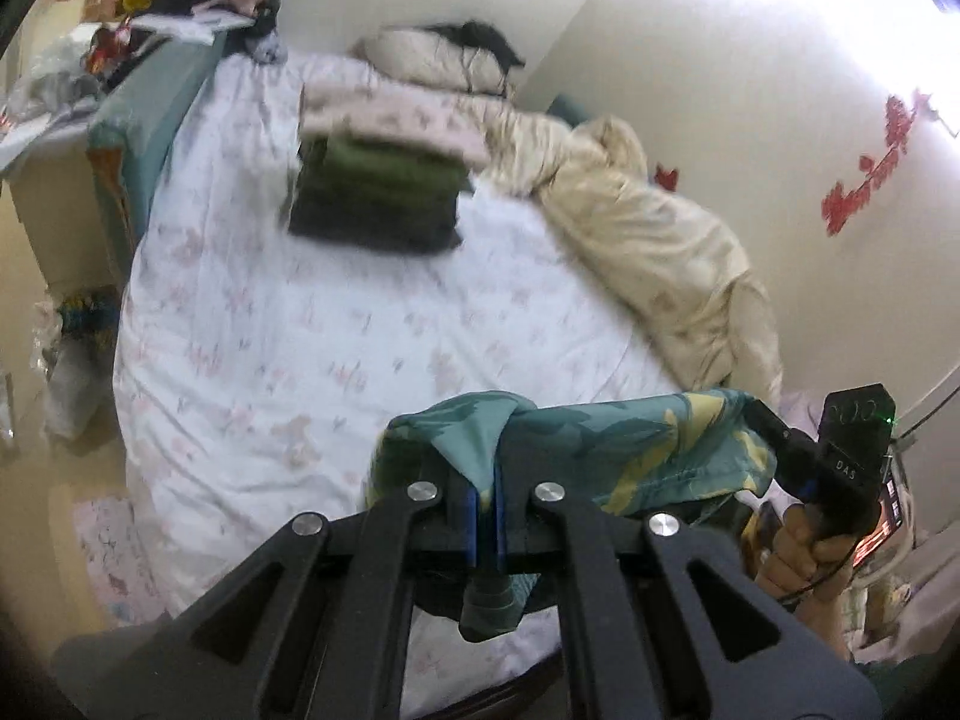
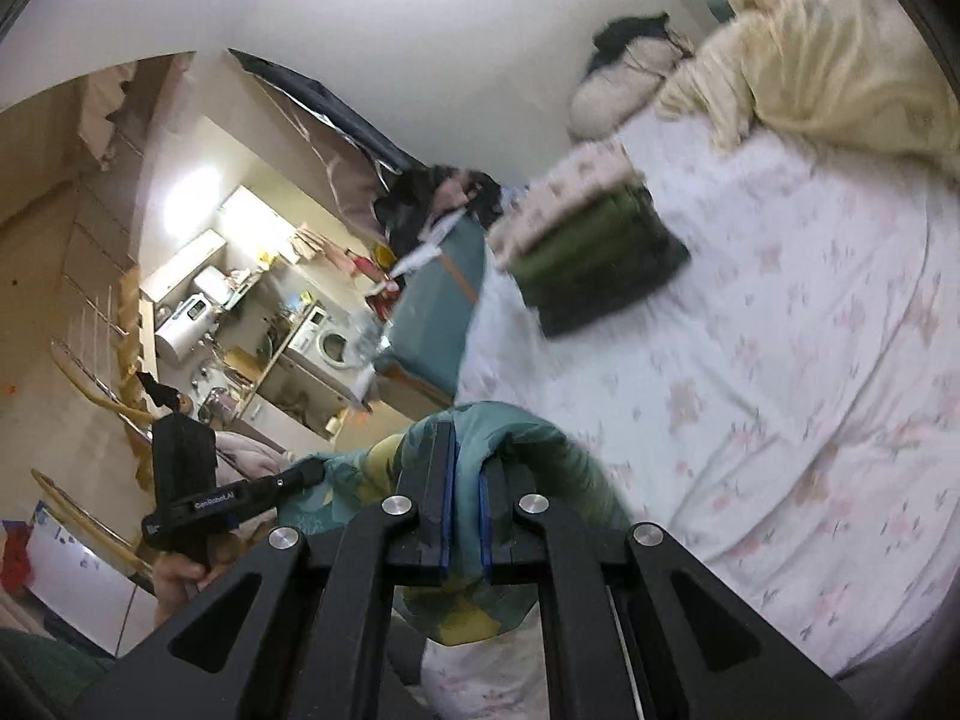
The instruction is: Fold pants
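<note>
The pants [image 1: 630,444] are teal with yellow and dark green patches. They hang stretched between my two grippers, above the near edge of the bed. My left gripper [image 1: 485,498] is shut on one end of the fabric, which bunches over its fingers and hangs below. My right gripper [image 2: 467,480] is shut on the other end of the pants [image 2: 480,438]. In the left wrist view the right gripper [image 1: 774,432] shows at the far right. In the right wrist view the left gripper [image 2: 306,474] shows at the left.
The bed's white floral sheet [image 1: 336,324] lies below. A stack of folded clothes [image 1: 378,192], green and dark with a pink floral piece on top, sits further up the bed. A cream duvet [image 1: 660,240] is bunched along the wall. A cluttered teal side unit [image 1: 144,120] stands at left.
</note>
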Tool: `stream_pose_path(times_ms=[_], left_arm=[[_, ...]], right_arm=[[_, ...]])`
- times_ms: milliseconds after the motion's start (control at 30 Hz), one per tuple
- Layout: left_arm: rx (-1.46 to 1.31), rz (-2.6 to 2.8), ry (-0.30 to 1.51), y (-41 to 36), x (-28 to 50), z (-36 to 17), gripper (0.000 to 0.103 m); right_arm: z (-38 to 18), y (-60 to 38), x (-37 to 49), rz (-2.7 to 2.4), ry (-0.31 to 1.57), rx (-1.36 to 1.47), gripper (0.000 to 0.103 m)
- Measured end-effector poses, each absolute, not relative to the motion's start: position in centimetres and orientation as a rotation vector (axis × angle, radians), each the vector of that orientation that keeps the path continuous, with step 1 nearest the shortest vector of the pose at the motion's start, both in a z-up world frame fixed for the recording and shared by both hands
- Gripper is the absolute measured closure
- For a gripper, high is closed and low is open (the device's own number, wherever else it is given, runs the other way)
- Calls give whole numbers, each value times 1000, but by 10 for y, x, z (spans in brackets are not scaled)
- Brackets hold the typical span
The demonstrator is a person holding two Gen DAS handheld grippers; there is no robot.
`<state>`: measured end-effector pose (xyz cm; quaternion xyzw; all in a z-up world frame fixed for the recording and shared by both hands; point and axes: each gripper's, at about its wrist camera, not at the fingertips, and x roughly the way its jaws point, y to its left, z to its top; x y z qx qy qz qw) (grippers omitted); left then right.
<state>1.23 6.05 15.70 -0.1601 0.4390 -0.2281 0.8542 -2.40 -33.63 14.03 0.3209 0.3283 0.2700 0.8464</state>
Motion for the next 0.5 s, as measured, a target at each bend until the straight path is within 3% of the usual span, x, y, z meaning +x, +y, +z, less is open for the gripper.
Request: stream_pose_path(times_ms=[167,500], left_arm=[[-310,-426,849,58,40,182,101],[-345,-375,693,72,75,187,101]], right_arm=[[178,-326,6,573,703,578,97],[200,-306,75,539,635,500,97]])
